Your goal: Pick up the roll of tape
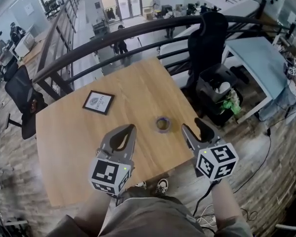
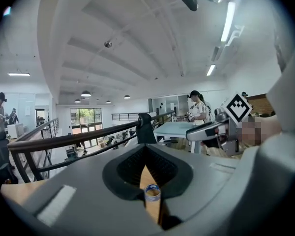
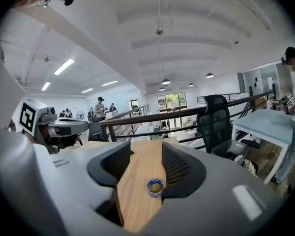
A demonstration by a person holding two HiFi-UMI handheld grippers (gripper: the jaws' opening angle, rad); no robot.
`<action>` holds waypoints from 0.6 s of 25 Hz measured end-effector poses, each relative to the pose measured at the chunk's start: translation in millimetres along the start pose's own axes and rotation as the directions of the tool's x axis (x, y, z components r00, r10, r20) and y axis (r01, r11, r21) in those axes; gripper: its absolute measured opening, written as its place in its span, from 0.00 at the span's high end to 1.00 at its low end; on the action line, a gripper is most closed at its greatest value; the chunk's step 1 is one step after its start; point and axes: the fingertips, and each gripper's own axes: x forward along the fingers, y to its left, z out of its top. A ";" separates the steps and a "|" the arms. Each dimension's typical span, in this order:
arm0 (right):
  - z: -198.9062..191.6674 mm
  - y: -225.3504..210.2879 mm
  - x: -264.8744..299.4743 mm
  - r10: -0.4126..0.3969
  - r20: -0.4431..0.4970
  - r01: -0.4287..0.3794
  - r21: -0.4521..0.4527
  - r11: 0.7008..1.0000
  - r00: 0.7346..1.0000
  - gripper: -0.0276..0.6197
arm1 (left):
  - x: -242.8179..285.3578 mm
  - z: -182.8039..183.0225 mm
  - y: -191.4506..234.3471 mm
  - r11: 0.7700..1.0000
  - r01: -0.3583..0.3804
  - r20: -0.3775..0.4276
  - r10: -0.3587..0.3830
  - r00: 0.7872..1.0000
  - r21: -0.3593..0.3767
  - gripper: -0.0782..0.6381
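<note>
The roll of tape (image 1: 163,124) lies flat on the wooden table (image 1: 74,147), near its front right edge. It is a small ring with a blue rim. My left gripper (image 1: 132,128) hovers left of it and a little nearer to me, its jaws shut and holding nothing. On the other side my right gripper (image 1: 196,128) stands open, over the table's edge. Through the slit of the left gripper (image 2: 145,146) the tape (image 2: 152,191) shows ahead. In the right gripper view the tape (image 3: 155,186) lies ahead between the jaws of the right gripper (image 3: 146,149), close to the right one.
A dark-framed card (image 1: 98,102) lies on the table to the far left. A curved black railing (image 1: 138,31) runs behind the table. A black office chair (image 1: 207,38), a black crate (image 1: 217,90) and a pale blue table (image 1: 256,58) stand at right.
</note>
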 end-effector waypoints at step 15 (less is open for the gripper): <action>-125.8 -37.6 135.7 -0.003 -0.282 0.009 0.020 1.000 0.959 0.63 | 71.9 -115.0 23.1 0.996 0.036 -0.217 -0.053 0.975 -0.083 0.89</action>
